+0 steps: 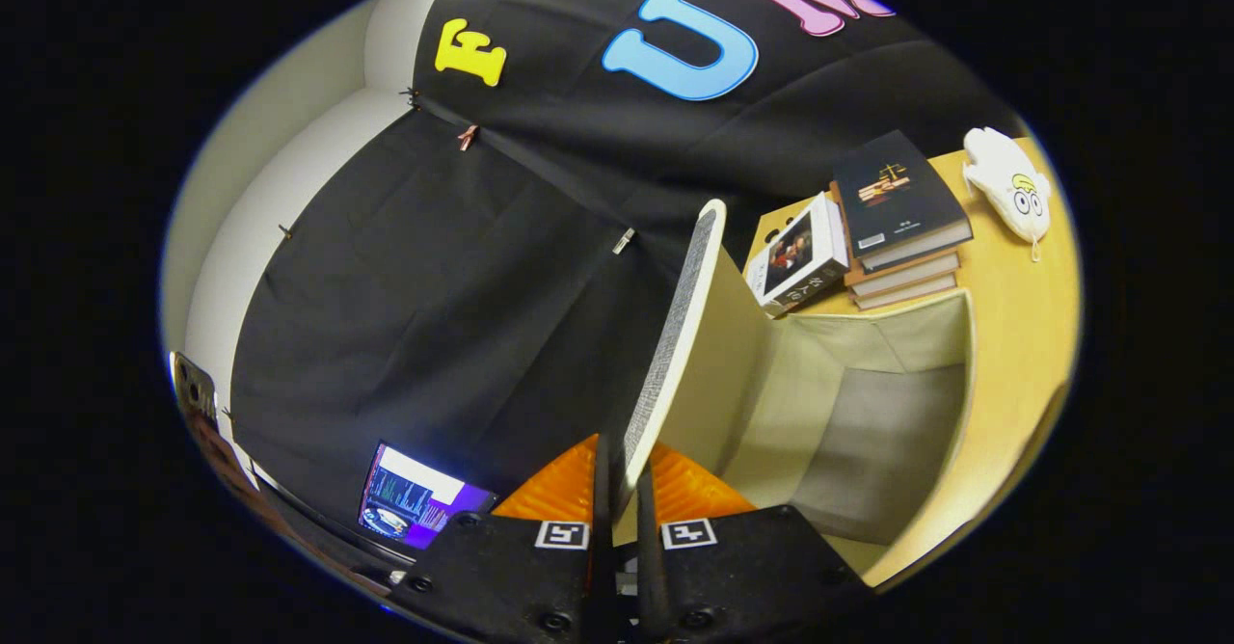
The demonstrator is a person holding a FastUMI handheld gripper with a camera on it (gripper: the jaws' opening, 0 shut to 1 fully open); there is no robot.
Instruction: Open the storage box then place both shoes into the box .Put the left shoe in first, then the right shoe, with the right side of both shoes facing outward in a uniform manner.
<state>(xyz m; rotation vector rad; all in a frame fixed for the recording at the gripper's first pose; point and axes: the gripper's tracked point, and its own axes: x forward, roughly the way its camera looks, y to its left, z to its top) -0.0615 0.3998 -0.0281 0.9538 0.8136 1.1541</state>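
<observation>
Claw: the claw (622,490) is clenched on the lid (675,335), both fingers pressed to its lower edge.
Lid: lifted upright, standing at the open box's side.
Box: the storage box (950,335) sits open on the table (1022,316), its pale inside showing.
Books: a stack of books (901,205) stands beyond the box, toward the table's far edge.
Toy: a white soft toy (1007,186) lies beside the books.
</observation>
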